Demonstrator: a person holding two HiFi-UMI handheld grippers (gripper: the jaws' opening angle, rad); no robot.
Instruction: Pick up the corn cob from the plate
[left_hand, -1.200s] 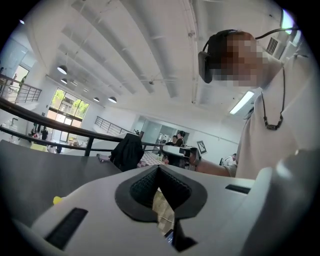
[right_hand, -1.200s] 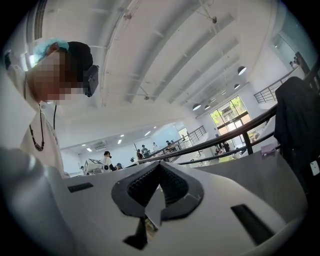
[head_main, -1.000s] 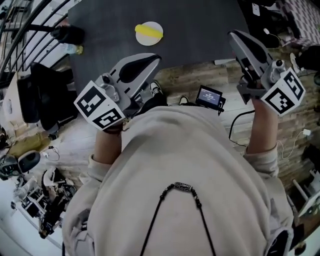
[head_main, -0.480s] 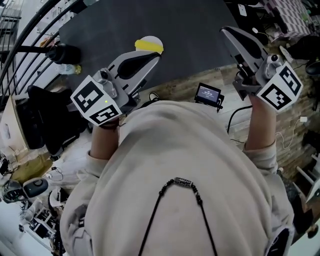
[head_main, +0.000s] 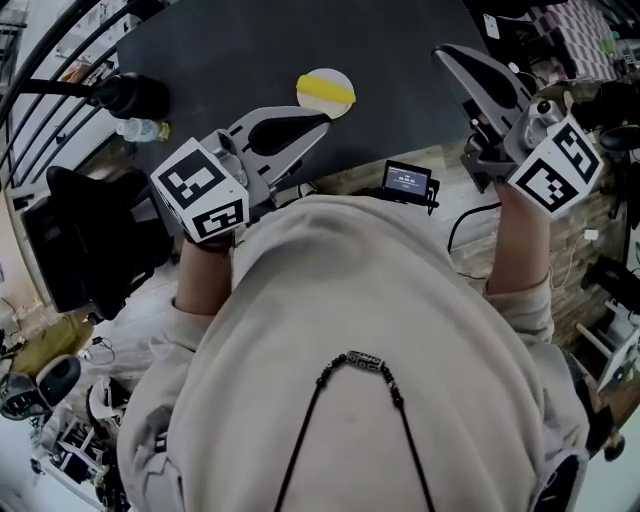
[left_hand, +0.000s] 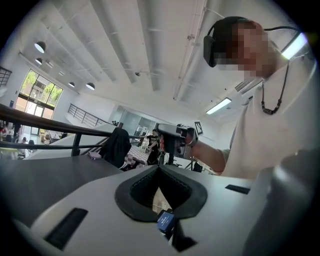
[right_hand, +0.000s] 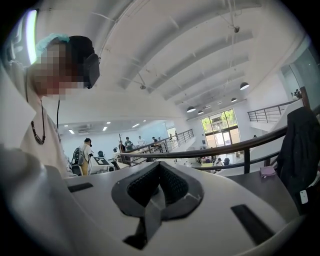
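A yellow corn cob (head_main: 327, 92) lies across a small white plate (head_main: 313, 79) on the dark table (head_main: 300, 35), seen only in the head view. My left gripper (head_main: 321, 121) is shut and empty, its tip just short of the plate on the near side. My right gripper (head_main: 441, 52) is shut and empty, held over the table's right part, well right of the plate. In the left gripper view the left gripper (left_hand: 159, 169) has its jaws together and faces the right gripper (left_hand: 175, 138) across the person's chest. In the right gripper view the right gripper (right_hand: 159, 168) is closed on nothing.
A black lamp-like stand (head_main: 125, 93) and a water bottle (head_main: 136, 129) sit by the table's left edge. A small screen device (head_main: 405, 181) hangs at the near edge. A black chair (head_main: 80, 250) stands left, with cables and gear on the wooden floor (head_main: 590, 250).
Both grippers have moved forward toward the table. The plate now lies closer to the left gripper's tip. Both sets of jaws stayed together.
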